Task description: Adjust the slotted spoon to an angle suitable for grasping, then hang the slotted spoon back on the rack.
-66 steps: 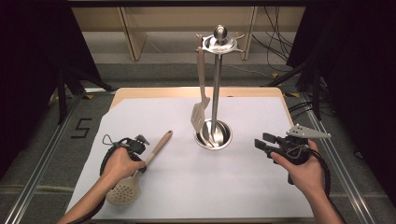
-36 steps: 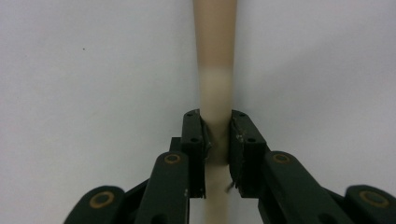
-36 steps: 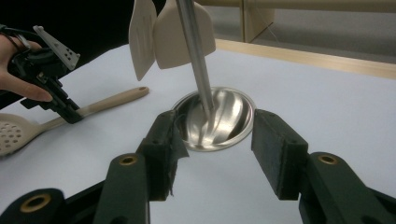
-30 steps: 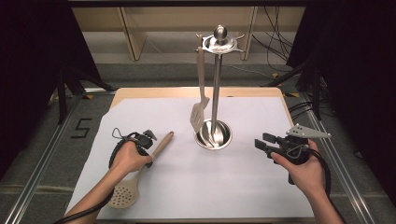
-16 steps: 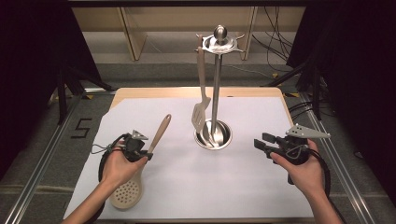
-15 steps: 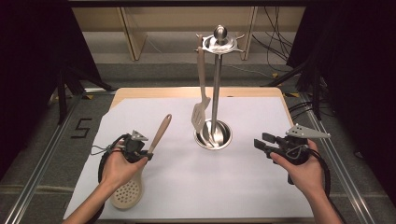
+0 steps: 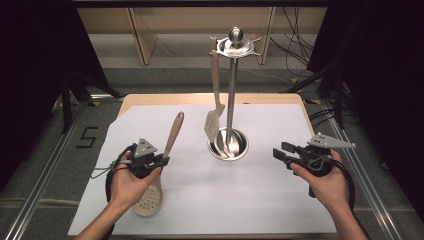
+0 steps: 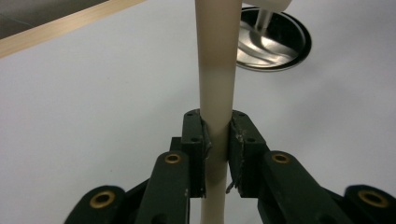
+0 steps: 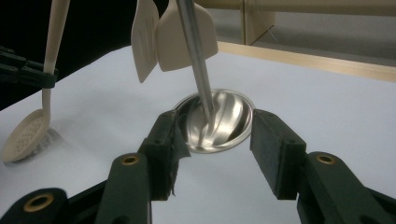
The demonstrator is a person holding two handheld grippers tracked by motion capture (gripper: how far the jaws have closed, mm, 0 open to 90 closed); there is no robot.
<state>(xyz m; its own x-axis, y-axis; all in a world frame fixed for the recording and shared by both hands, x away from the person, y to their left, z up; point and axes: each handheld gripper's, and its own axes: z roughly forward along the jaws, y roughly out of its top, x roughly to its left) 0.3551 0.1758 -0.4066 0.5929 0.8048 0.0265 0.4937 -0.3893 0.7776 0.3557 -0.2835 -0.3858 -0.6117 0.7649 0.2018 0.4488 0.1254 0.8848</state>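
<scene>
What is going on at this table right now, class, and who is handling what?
A person works at a white-covered table with tongs in each hand. The left tongs are shut on the handle of a beige slotted spoon, whose handle is tilted up while its perforated head seems to rest on the table. The right tongs are open and empty, pointing toward the steel utensil stand. A beige spatula already hangs from that stand.
</scene>
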